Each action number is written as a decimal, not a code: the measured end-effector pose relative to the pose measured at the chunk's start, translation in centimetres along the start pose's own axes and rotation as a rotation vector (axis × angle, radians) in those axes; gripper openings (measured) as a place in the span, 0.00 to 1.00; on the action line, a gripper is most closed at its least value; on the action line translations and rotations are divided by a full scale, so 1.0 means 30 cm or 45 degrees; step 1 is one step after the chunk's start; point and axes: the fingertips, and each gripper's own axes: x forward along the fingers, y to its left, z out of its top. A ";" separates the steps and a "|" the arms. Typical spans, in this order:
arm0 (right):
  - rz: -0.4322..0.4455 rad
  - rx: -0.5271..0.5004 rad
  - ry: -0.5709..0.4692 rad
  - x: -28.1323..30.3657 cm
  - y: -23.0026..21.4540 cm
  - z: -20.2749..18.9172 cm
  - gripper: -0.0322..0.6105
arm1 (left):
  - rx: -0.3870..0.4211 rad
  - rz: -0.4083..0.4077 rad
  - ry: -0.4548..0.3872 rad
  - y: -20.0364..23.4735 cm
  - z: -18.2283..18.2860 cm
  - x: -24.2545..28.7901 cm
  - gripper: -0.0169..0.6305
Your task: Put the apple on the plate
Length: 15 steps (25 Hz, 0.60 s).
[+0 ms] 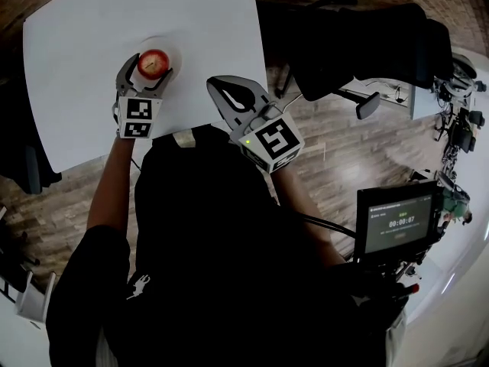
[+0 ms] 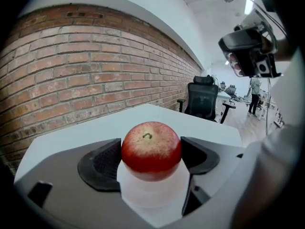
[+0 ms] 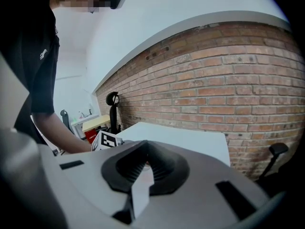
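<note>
Nearest, at the bottom of the head view, the person in a dark shirt leans over the table (image 1: 84, 29) edge with both forearms stretched forward, and a small screen (image 1: 396, 223) glows at the lower right. Just past the chest, in the middle of the frame, the right gripper (image 1: 221, 89) hangs at the table's near right corner with its jaws brought together and nothing between them. It looks parked there to stay clear of the other hand. Further up and to the left, the left gripper (image 1: 147, 71) reaches out over the white tabletop, tipped a little downward, with its jaws spread wide around the apple (image 1: 153, 63). In its own view the dark pads meet the red fruit on both sides, stem up, so I take it as gripped rather than just bracketed. That sideways hold keeps the underside free to be set down. The apple sits inside the faint round outline of the plate (image 1: 175, 49), a white dish on a white table and hard to pick out. Whether the fruit already rests on it or hangs just above, I cannot tell. My guess is the task is nearly done and only the letting go is left. An office chair (image 2: 202, 98) stands beyond the far corner, and a brick wall (image 2: 71, 70) fills the left of that view.
</note>
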 end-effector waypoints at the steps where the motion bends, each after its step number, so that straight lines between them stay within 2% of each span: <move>1: -0.005 0.002 0.003 0.000 -0.003 -0.001 0.05 | 0.007 -0.007 0.002 -0.001 -0.004 0.008 0.63; 15: -0.127 0.048 0.025 -0.036 -0.075 -0.031 0.05 | 0.119 -0.078 0.065 -0.031 -0.110 0.159 0.63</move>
